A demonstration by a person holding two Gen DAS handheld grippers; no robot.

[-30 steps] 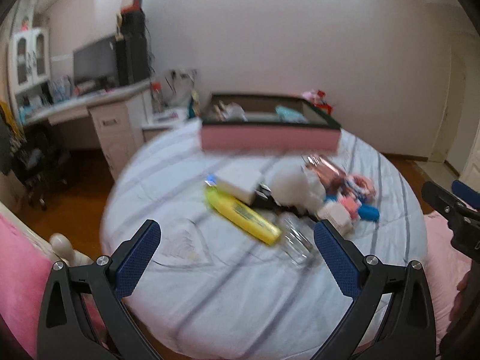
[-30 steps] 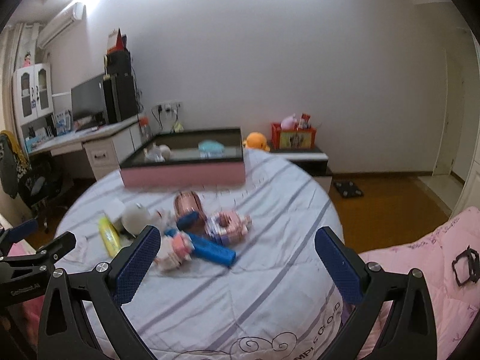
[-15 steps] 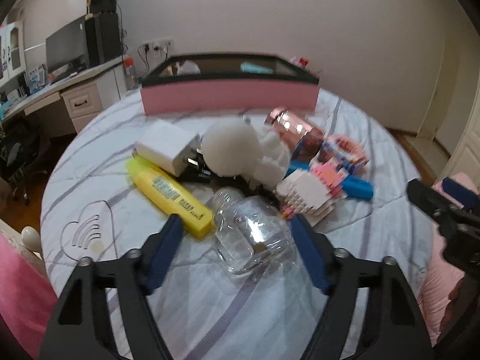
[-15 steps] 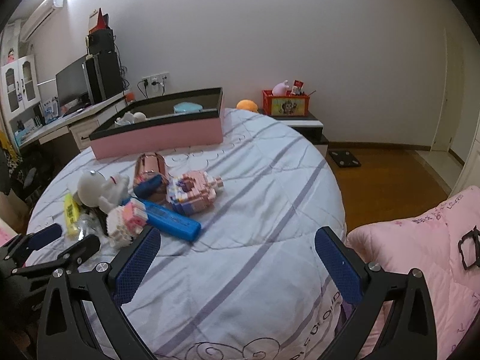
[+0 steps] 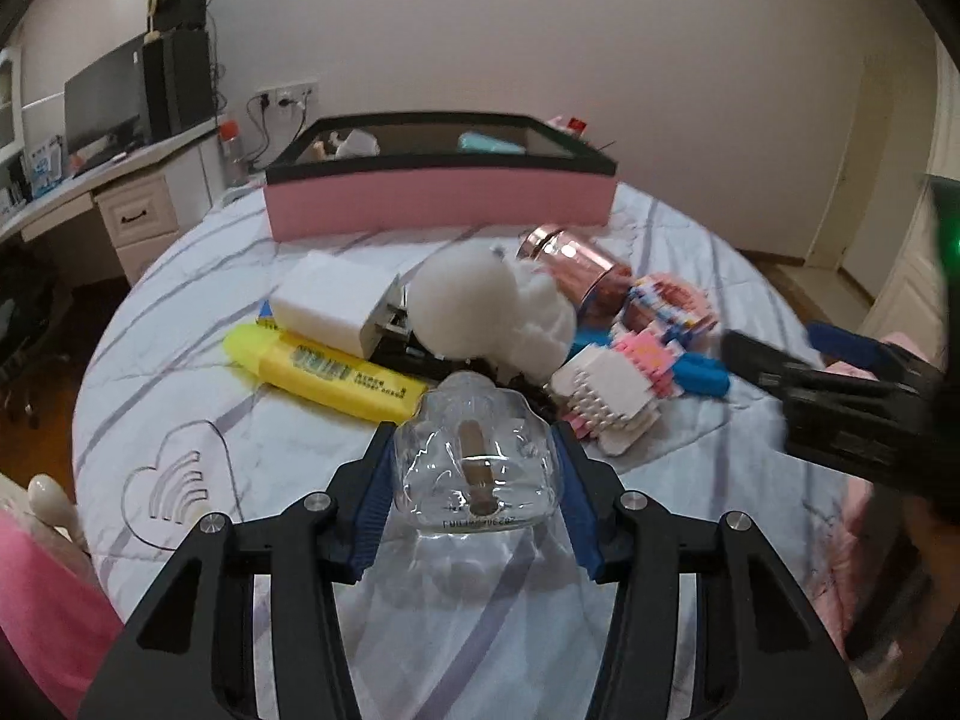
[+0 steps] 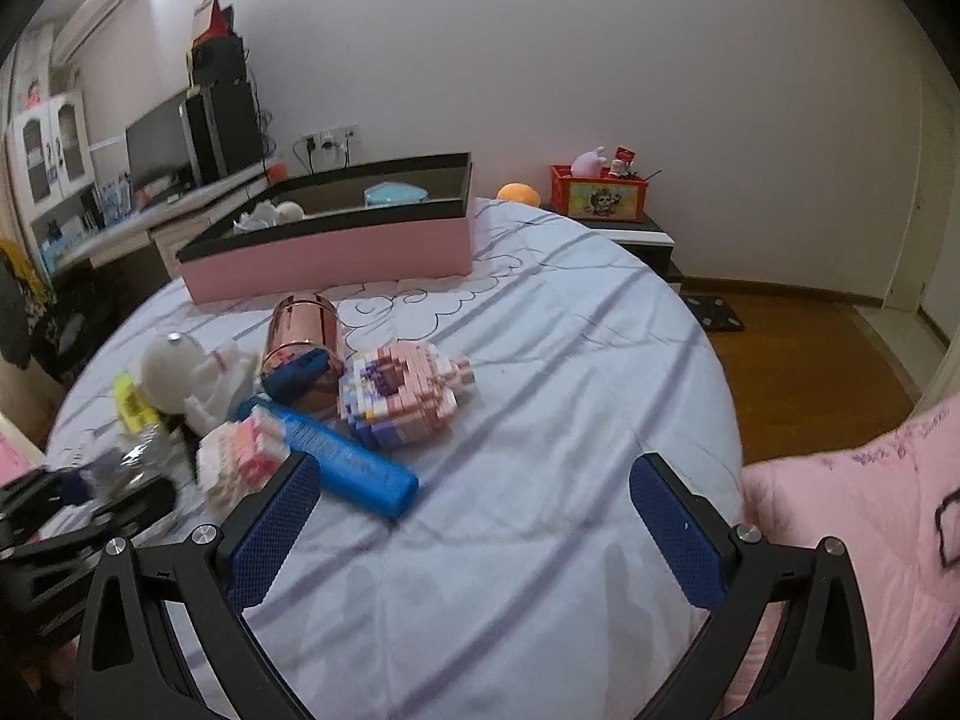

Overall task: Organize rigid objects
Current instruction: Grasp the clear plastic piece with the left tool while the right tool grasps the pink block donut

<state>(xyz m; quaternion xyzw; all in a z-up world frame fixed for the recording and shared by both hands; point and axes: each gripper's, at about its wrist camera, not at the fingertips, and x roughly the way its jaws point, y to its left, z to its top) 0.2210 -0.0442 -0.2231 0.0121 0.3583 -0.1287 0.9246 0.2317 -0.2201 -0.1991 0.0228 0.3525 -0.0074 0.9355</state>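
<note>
A clear glass bottle (image 5: 480,480) lies on the striped bedspread between the fingers of my left gripper (image 5: 473,441). Its jaws are closing, and the blue pads (image 5: 375,492) meet the bottle's sides. Behind it sits a pile: a yellow tube (image 5: 336,375), a white box (image 5: 333,303), a white plush (image 5: 480,312), a rose-gold can (image 5: 576,270) and a white-pink brick figure (image 5: 606,393). My right gripper (image 6: 474,474) hangs open over bare bedspread, with a blue tube (image 6: 348,459) and a pink brick model (image 6: 408,393) just beyond its left finger.
A long pink box with a dark rim (image 6: 330,252) stands at the bed's far side and holds a few items. A desk with a monitor (image 6: 156,150) is at far left. A pink quilt (image 6: 852,516) lies at right, with wooden floor (image 6: 798,354) past the bed's edge.
My left gripper has moved in and down onto the clear bottle, its jaws narrowing from wide open to the bottle's sides. The right gripper has come lower and closer to the bed.
</note>
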